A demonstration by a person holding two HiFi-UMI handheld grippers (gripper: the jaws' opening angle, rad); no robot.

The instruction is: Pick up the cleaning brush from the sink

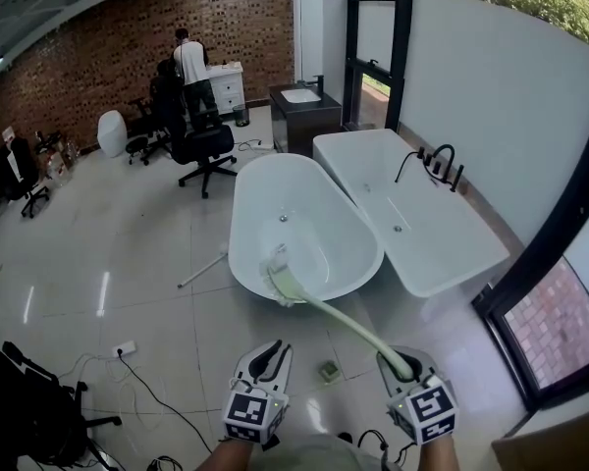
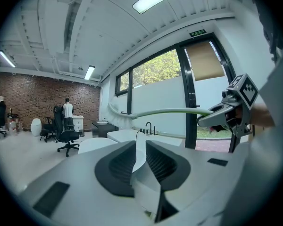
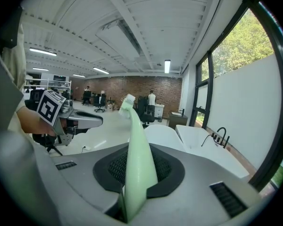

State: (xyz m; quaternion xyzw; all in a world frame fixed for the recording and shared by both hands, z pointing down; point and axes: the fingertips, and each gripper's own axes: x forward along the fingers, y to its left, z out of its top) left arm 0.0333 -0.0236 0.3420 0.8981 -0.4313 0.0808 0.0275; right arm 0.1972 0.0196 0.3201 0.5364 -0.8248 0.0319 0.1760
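Observation:
The cleaning brush has a long pale green handle and a white bristle head. Its head hangs over the near rim of the oval white tub, clear of the floor. My right gripper is shut on the handle's near end at the bottom right of the head view. In the right gripper view the handle rises from between the jaws to the bristles. My left gripper stands open and empty beside it, apart from the brush. From the left gripper view the brush crosses level in front, held by the right gripper.
A rectangular white tub with a black tap stands to the right by the window wall. A dark vanity, office chairs and a person are at the back. Cables and a socket lie on the floor at left.

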